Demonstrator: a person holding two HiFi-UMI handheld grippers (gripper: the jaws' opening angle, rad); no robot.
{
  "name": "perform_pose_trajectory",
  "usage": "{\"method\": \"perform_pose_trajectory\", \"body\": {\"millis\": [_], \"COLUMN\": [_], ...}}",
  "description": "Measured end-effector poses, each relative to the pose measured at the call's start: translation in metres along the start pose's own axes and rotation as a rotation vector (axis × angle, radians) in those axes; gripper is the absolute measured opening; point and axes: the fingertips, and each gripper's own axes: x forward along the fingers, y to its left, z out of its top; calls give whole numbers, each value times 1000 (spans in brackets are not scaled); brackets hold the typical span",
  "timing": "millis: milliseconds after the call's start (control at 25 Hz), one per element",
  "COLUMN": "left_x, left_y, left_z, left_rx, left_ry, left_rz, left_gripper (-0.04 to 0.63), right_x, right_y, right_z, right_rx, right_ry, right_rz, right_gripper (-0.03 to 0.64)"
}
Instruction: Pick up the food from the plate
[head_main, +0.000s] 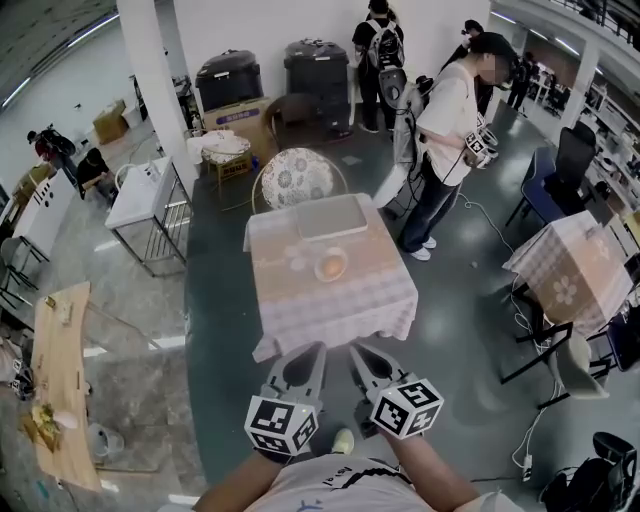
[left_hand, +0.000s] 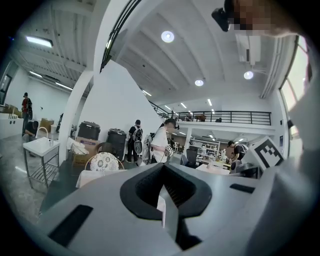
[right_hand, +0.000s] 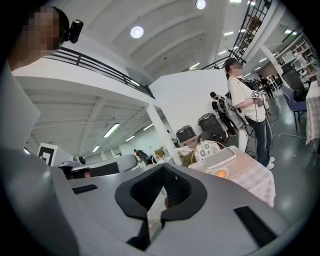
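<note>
1. Sitting on a small plate (head_main: 343, 258), the orange food (head_main: 329, 266) is near the middle of the table (head_main: 300, 305), which is covered with a pale patterned cloth.
2. A flat grey tray (head_main: 332, 217) lies on the table just beyond the plate, at the far edge.
3. The right gripper view also shows the food (right_hand: 220, 173) on the table, ahead of the jaws and well apart from them.
4. The left gripper (head_main: 303, 358) is held on the near side of the table, touching nothing. Its own view shows its jaws pressed together with nothing between them.
5. The right gripper (head_main: 366, 358) is just beside the left 1. Its jaws are also clenched tight and empty.
6. Both grippers point toward the table, and neither reaches the plate.
7. A round-backed chair (head_main: 297, 178) with a flowered pattern stands behind the table.
8. A person (head_main: 447, 110) in a white top stands to the right of the table's far corner.
9. Another table (head_main: 565, 265) with a similar cloth stands further right.
</note>
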Motion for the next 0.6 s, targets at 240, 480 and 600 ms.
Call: {"method": "perform_pose_trajectory", "body": {"millis": [240,480,600], "left_x": [7,17,23], "left_y": [-10,-11,-11], "left_z": [-2,-5,-8], "left_rx": [12,17,17], "left_ry": [-5,-10,-4], "left_rz": [-12,1,11], "left_gripper": [6,6,6], "right_x": [-6,-6,-6], "right_y": [-13,-24,-31], "right_z": [8,8,7], "right_rx": [97,132,144], "right_ry": [-29,-29,-24], "right_rz": [33,47,54], "right_gripper": [15,17,17]}}
